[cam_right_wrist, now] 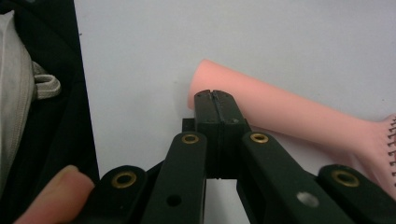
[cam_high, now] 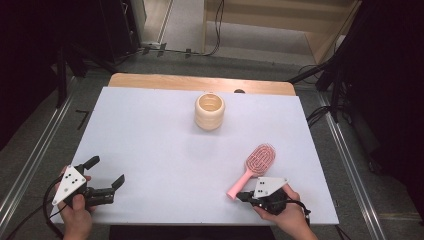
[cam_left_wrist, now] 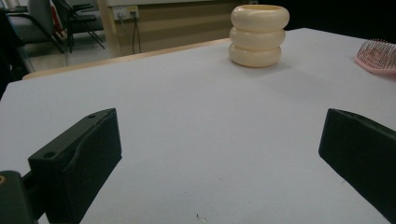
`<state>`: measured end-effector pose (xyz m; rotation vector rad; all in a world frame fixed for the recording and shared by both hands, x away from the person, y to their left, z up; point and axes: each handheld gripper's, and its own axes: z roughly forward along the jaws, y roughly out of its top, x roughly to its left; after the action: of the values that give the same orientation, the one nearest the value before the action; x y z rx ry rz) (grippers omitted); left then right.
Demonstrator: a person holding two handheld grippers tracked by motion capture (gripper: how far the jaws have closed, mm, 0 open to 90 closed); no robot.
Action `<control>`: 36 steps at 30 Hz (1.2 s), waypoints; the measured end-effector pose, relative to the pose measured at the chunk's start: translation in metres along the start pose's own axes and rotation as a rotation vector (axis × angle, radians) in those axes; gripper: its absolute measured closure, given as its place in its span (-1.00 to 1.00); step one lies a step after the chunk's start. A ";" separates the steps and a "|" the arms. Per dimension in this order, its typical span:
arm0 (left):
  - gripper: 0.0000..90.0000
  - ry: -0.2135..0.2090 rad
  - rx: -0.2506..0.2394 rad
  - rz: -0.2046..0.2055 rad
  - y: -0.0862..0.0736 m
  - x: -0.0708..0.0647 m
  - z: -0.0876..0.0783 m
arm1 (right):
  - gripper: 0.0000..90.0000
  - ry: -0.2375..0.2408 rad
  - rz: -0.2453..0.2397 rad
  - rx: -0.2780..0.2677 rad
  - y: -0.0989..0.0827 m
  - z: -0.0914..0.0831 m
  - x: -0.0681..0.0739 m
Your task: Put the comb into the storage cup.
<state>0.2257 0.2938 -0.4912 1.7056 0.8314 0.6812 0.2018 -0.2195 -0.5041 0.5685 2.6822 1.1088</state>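
table: white rectangular top (cam_high: pixel 165 150) with a wooden strip along its far edge, seen from above.
cup: cream-coloured ribbed cup (cam_high: pixel 209 111) made of three stacked rings, standing upright toward 12 o'clock on the table, well apart from both grippers.
hairbrush: pink hairbrush (cam_high: pixel 252 167) lying flat toward 4 o'clock, head pointing to 1 o'clock, handle end toward 7 o'clock.
left gripper: left gripper (cam_high: pixel 107 173) held at 8 o'clock near the table's near edge, jaws spread wide over bare table, holding nothing.
right gripper: right gripper (cam_high: pixel 240 196) at 5 o'clock, jaws pressed together, tips just beside the end of the brush handle; touching or not, cannot tell.
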 end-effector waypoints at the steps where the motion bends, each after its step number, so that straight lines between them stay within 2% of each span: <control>1: -1.00 0.000 0.000 0.000 0.000 0.000 0.000 | 0.96 0.001 -0.001 0.001 0.000 0.001 0.000; 10: -1.00 0.004 0.004 0.003 0.000 0.000 0.001 | 0.96 0.017 0.013 -0.007 0.003 0.006 -0.003; 23: -1.00 0.003 0.003 0.002 -0.001 -0.001 0.001 | 0.96 0.007 0.017 -0.007 0.015 0.017 -0.009; 36: -1.00 0.005 0.004 0.007 -0.001 -0.002 0.001 | 0.96 -0.002 0.047 -0.019 0.037 0.041 -0.023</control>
<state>0.2251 0.2923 -0.4923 1.7116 0.8307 0.6899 0.2453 -0.1784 -0.5058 0.6325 2.6666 1.1448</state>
